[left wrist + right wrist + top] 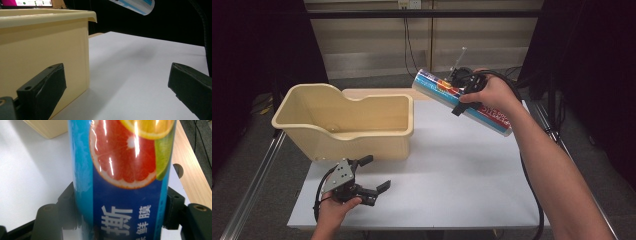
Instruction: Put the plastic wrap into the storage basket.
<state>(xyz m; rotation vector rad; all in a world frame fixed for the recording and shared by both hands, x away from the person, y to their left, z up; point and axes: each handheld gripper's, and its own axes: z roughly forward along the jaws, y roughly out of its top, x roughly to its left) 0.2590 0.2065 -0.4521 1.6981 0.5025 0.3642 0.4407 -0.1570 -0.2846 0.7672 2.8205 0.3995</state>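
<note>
Above the table, the right gripper clamps the tube; the left gripper gapes.

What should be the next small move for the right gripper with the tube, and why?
Probably carry the tube leftward over the cream bin. The right gripper is shut on it, held in the air above the table, beside the bin's open top; the left gripper rests open, low in front of the bin.

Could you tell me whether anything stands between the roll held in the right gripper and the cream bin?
Nothing visible does. The right gripper holds the roll in the air beside the bin, whose top is open. The left gripper rests low in front of the bin, clear of that path.
</note>
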